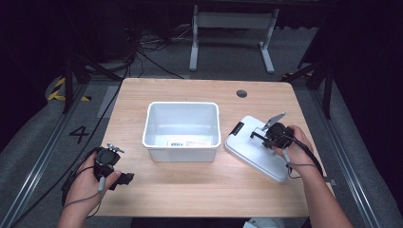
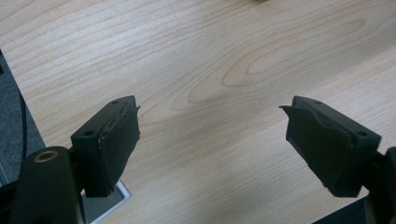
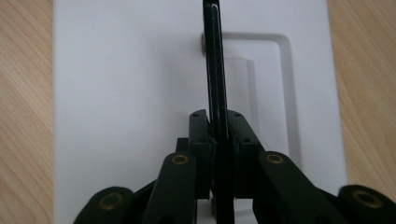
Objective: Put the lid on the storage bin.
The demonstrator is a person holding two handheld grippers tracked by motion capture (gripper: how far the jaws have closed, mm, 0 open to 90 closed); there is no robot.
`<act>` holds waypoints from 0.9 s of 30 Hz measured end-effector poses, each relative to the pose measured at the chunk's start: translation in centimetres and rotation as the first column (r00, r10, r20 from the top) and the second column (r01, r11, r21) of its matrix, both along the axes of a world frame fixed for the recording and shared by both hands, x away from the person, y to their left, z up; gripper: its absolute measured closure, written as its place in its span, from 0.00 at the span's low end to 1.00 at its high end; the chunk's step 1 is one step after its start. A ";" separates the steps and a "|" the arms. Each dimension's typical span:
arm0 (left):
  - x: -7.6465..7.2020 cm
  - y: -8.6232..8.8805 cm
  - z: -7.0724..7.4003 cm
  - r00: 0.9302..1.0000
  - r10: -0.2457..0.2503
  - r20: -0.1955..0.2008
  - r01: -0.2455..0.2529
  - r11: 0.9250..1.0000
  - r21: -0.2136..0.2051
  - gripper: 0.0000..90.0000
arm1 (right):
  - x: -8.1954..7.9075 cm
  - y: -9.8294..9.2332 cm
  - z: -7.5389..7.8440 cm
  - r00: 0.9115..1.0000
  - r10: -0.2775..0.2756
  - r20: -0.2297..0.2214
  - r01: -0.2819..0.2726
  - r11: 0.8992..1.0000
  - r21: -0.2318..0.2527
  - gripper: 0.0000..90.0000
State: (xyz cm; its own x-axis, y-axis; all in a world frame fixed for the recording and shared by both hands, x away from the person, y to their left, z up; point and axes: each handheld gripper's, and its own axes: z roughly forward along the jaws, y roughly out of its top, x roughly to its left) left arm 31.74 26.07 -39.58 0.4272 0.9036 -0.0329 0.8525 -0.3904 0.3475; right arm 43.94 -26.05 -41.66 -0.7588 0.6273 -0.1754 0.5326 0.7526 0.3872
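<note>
Right gripper (image 3: 217,135) squeezed tight on the black handle (image 3: 214,70) of the white lid (image 1: 254,147), flat on the wooden table (image 1: 190,185) just right of the white bin (image 1: 182,130). Left gripper (image 2: 212,144) wide open over bare wood, holding nothing.

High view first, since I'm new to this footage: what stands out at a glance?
An open white plastic bin sits mid-table on the light wooden table. Right of it lies a flat white plastic lid, whose raised black handle the right gripper is shut on. The left gripper waits open near the front-left edge.
</note>
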 end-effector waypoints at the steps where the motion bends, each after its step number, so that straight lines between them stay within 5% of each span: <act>1: 0.0 0.1 0.1 1.000 -0.004 0.002 0.004 1.000 0.002 0.20 | 0.0 -0.1 0.1 1.000 0.004 0.004 -0.004 1.000 -0.002 0.92; 12: -0.1 0.5 0.1 1.000 0.021 -0.003 -0.021 1.000 -0.011 0.20 | 0.9 -0.3 1.2 1.000 0.021 -0.004 -0.021 1.000 -0.004 0.93; 27: 0.3 0.7 0.3 1.000 0.020 -0.004 -0.020 1.000 -0.019 0.20 | 0.3 -1.4 7.7 0.999 0.041 0.022 -0.043 0.997 0.062 0.93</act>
State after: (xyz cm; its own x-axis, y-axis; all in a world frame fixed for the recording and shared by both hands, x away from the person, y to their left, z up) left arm 32.05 26.81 -39.33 0.4086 0.9112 -0.0515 0.8614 -0.3664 0.3516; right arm 44.25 -27.41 -33.97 -0.7814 0.6050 -0.1529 0.4925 0.7484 0.4443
